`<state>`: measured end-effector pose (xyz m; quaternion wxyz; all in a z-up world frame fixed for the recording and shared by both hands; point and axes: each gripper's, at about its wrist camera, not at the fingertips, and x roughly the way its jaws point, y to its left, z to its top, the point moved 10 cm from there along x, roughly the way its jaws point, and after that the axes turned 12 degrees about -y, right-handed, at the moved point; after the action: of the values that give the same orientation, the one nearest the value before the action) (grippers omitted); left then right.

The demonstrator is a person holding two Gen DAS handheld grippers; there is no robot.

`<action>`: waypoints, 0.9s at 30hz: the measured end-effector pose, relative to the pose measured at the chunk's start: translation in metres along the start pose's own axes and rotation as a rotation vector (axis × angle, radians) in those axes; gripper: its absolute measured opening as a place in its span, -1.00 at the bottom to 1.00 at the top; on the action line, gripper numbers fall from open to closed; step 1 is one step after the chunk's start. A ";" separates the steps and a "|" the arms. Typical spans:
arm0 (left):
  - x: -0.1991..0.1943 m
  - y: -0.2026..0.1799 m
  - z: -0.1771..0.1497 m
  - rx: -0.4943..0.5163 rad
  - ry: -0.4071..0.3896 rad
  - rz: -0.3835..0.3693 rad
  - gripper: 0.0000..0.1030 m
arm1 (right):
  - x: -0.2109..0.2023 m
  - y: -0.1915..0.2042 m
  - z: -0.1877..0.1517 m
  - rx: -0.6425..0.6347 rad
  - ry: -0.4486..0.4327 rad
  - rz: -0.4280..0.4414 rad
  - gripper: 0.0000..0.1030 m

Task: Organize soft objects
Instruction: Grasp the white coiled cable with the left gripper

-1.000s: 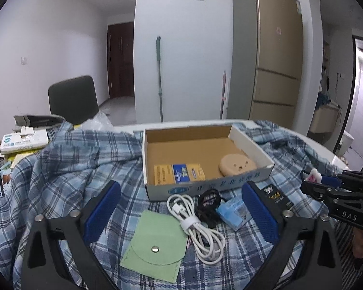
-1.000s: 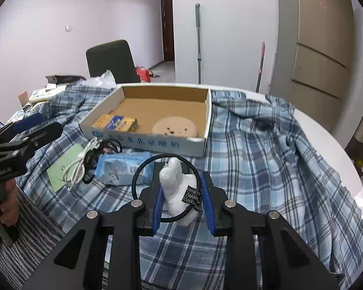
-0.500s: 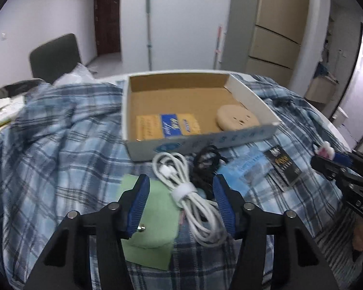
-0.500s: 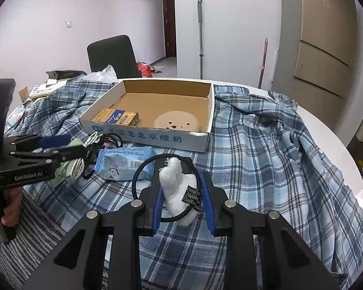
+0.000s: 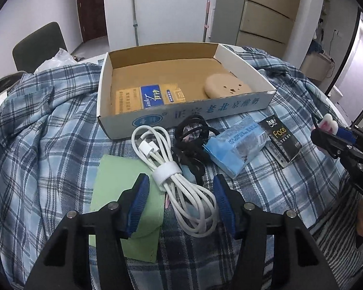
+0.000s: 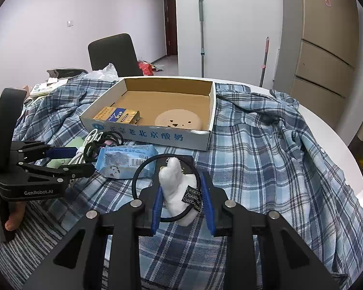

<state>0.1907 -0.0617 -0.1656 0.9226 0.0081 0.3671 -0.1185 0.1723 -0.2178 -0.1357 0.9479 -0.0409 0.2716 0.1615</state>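
Cable (image 5: 171,166), white and coiled with a strap at its waist, lies at lower centre of the left wrist view, between the partly open pads of our left hand-held gripper (image 5: 180,203); we judge it light and floppy, best pinched at the strap. In the right wrist view, our right hand-held gripper (image 6: 183,201) clamps a soft white plush hair tie (image 6: 176,188) at lower centre.

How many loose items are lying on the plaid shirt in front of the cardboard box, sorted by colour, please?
White: 1, coiled white charging cable
Black: 2, tangled black cord, black Face sachet
Blue: 1, blue tissue pack
Green: 1, flat green snap pouch
Total: 5
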 end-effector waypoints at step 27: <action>-0.086 0.011 0.056 -0.078 -0.453 -0.023 -0.60 | -0.014 0.002 0.011 -0.012 -0.080 0.000 -0.46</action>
<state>0.1707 -0.0383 -0.0675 0.9796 -0.0588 0.1548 -0.1137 0.1656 -0.2177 -0.1189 0.9577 -0.0400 0.2328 0.1647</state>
